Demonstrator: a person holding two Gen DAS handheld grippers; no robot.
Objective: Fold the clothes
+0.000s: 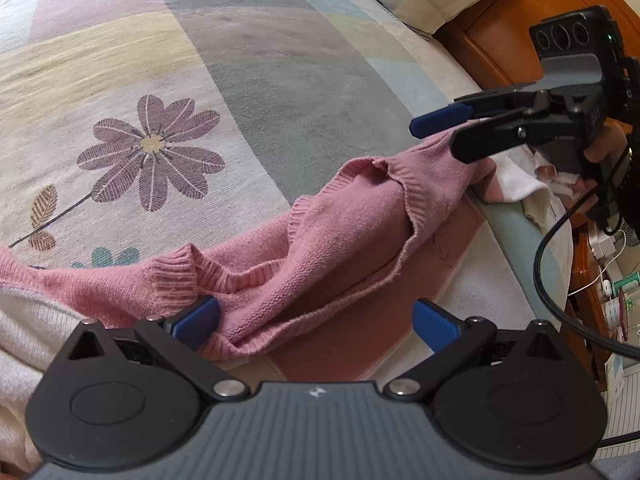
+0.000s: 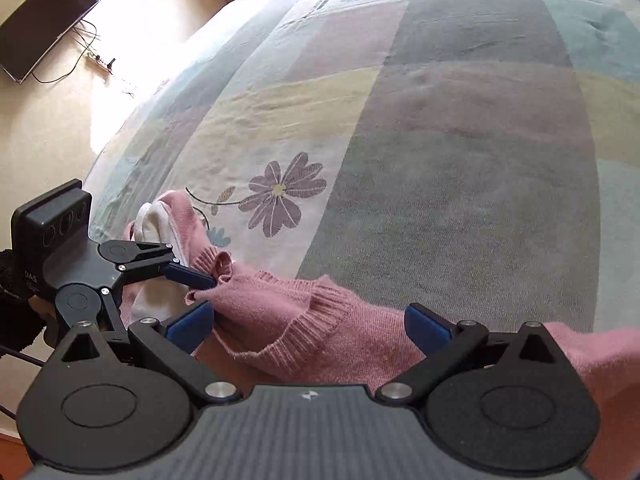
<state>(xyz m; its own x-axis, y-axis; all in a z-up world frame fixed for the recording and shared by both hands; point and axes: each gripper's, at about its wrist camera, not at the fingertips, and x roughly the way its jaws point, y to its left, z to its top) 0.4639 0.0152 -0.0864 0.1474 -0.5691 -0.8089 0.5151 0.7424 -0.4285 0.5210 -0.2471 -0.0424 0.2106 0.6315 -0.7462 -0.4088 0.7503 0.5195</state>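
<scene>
On the flowered bedspread (image 1: 280, 80) lies one crumpled pink sweater (image 1: 340, 232), with the left gripper (image 1: 316, 320) and right gripper (image 2: 308, 320) both spread wide over it.

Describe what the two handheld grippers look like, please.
Both match: the left gripper and right gripper have black linkage arms with silver pivot pins, round black hubs, a ribbed dark grey body with a small white logo, and blue finger pads. Each carries a black camera box with three lenses; a black cable trails from the right one.
</scene>
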